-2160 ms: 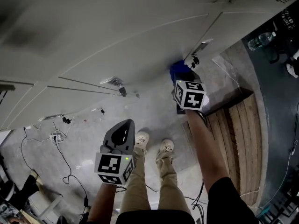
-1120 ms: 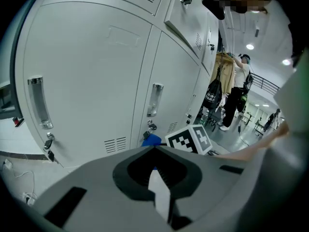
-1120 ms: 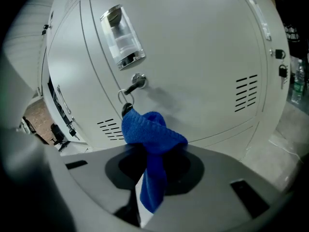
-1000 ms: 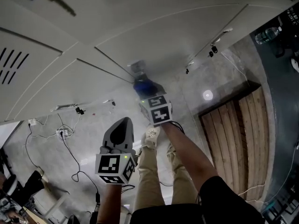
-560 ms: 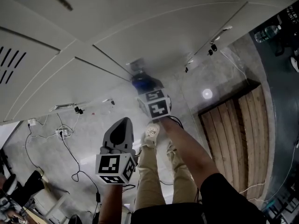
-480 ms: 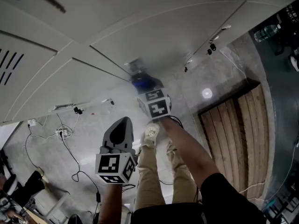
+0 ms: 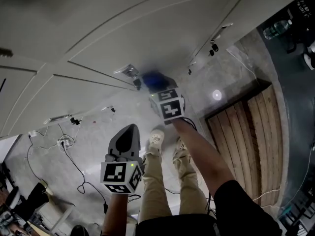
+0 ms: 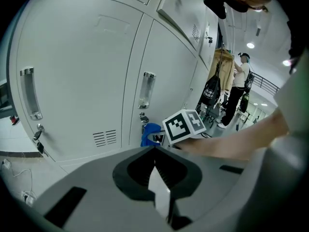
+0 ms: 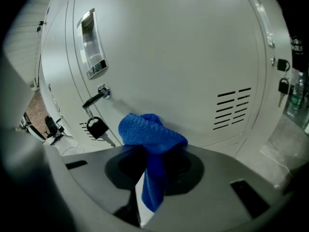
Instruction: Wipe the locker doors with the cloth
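A blue cloth [image 9: 150,134] is bunched between the jaws of my right gripper [image 9: 153,164], which is shut on it. The cloth sits against the lower part of a pale grey locker door [image 9: 183,47], just right of a padlock [image 9: 97,127] with a key and below a recessed handle [image 9: 89,43]. In the head view the cloth [image 7: 153,79] shows beyond my right gripper [image 7: 158,88] at the door's foot. My left gripper [image 7: 127,135] hangs back over the floor, shut with nothing in it; in the left gripper view its jaws [image 8: 161,197] meet, and the cloth [image 8: 150,133] appears farther off.
More locker doors [image 8: 72,66] with handles and vent slots run to the left. A wooden pallet [image 7: 243,132] lies at the right, cables [image 7: 74,161] trail on the floor at left. A water bottle [image 7: 274,29] stands at upper right. A person [image 8: 237,88] stands in the distance.
My right gripper with the cloth swept left along the doors from the right-hand latch, then stayed near the middle latch. The head view has tilted slightly. My left gripper held still.
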Motion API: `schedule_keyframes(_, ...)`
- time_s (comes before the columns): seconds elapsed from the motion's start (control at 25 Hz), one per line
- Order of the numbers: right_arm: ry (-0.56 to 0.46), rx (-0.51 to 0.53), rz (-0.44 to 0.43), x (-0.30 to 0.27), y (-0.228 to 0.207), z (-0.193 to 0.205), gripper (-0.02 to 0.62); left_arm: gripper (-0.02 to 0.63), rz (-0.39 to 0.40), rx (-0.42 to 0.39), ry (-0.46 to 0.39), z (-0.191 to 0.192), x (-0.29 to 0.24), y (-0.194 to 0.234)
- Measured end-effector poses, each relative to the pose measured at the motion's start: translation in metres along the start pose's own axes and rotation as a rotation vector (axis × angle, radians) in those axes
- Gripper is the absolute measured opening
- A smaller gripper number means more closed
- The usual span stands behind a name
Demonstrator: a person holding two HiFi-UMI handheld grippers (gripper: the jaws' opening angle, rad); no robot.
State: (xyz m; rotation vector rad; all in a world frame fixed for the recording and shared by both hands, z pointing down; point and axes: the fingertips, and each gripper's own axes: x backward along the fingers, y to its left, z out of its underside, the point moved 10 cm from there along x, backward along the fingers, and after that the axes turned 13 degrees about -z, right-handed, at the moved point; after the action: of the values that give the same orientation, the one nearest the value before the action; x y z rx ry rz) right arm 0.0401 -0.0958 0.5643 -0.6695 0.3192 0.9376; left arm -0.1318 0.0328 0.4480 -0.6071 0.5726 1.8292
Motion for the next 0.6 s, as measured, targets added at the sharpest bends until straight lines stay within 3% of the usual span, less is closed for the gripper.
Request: schedule_keyframes(0.6,-0.029,-0.104,0.120,0.043,-0.087,-0.009,0.080,0.009,0.056,-0.075,0.034,-0.012,-0.031,-0.040)
